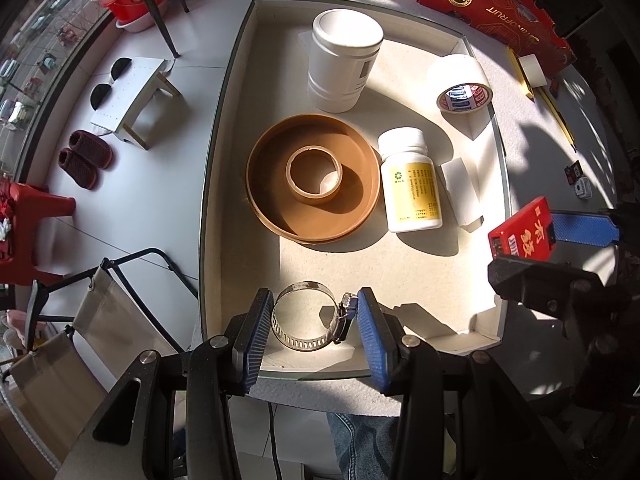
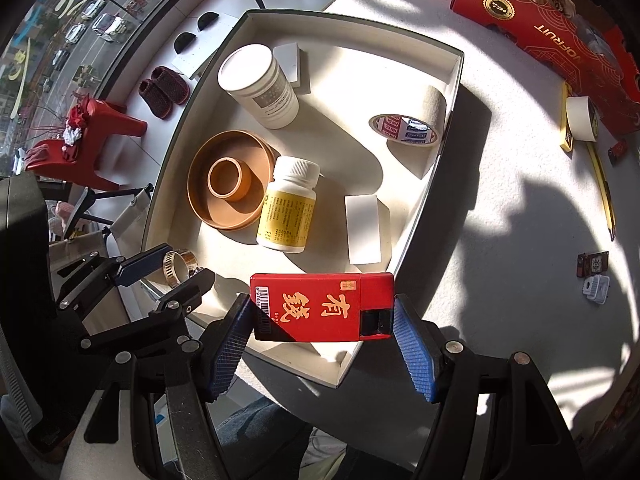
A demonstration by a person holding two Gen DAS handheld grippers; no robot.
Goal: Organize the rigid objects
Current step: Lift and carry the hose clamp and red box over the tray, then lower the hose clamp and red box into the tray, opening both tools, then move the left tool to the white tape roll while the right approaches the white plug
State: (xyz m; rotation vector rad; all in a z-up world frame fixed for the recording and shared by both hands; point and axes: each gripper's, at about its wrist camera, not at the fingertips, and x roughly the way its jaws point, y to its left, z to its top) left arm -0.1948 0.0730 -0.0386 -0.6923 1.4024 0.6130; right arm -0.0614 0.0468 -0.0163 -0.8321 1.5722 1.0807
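Observation:
A shallow white tray [image 1: 224, 128] holds a white jar [image 1: 342, 62], a brown ring dish [image 1: 314, 178], a pill bottle [image 1: 410, 182], a tape roll [image 1: 462, 88] and a white block [image 1: 462, 192]. My left gripper [image 1: 312, 326] is shut on a metal hose clamp [image 1: 308, 322] above the tray's near corner; the clamp also shows in the right wrist view [image 2: 178, 266]. My right gripper [image 2: 322, 320] is shut on a red flat box [image 2: 320, 306] with gold characters, held over the tray's near edge [image 2: 340, 380]. The red box appears at the right of the left wrist view [image 1: 520, 232].
On the white table outside the tray lie a big red carton [image 2: 560, 28], a white tape roll [image 2: 580, 118], a yellow pencil [image 2: 604, 196] and small items [image 2: 594, 276]. Beyond the table's left edge are a red stool [image 2: 92, 128], slippers [image 2: 164, 90] and a folding chair [image 1: 80, 320].

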